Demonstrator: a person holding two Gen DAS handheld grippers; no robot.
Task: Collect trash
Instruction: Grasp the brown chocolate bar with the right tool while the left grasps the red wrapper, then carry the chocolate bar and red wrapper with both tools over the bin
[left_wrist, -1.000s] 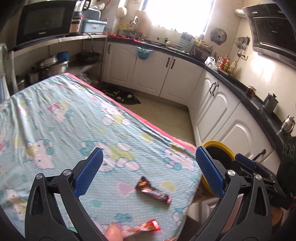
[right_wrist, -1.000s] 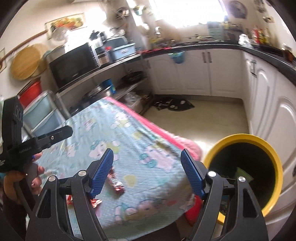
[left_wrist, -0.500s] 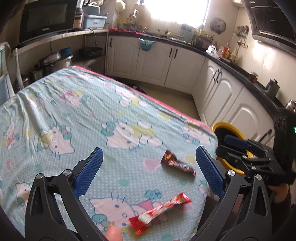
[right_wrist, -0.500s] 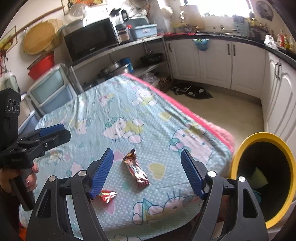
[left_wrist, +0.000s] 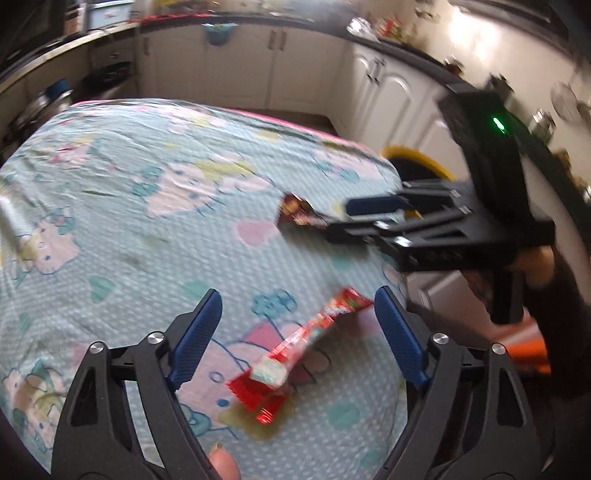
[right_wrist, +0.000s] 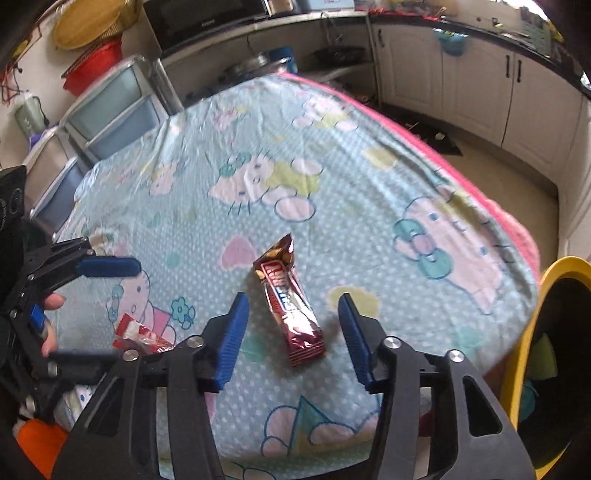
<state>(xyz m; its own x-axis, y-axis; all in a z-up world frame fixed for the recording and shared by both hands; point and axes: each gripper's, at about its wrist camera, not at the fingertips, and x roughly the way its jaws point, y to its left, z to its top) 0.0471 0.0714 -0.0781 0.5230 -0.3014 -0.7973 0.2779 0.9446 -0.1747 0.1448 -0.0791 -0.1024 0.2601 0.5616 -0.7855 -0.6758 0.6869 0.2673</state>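
A long red wrapper (left_wrist: 295, 350) lies on the patterned tablecloth (left_wrist: 147, 206), between the fingers of my open left gripper (left_wrist: 297, 321), which hovers just above it. A dark red chocolate-bar wrapper (right_wrist: 290, 301) lies between the fingers of my open right gripper (right_wrist: 293, 321). It also shows in the left wrist view (left_wrist: 297, 216), partly hidden by the right gripper (left_wrist: 365, 216). The red wrapper shows in the right wrist view (right_wrist: 138, 334), below the left gripper (right_wrist: 107, 280). A yellow-rimmed bin (right_wrist: 532, 354) stands by the table's right edge and also shows in the left wrist view (left_wrist: 421, 160).
The table drops off at its pink-trimmed far and right edges (right_wrist: 424, 147). White kitchen cabinets (right_wrist: 476, 85) line the back and right walls. Plastic drawers (right_wrist: 110, 114) stand left of the table. A yellowish stain (left_wrist: 264, 424) lies under the red wrapper's end.
Both grippers have dropped lower and closer to the table. The left now straddles the red wrapper and the right straddles the chocolate-bar wrapper. Both stay open.
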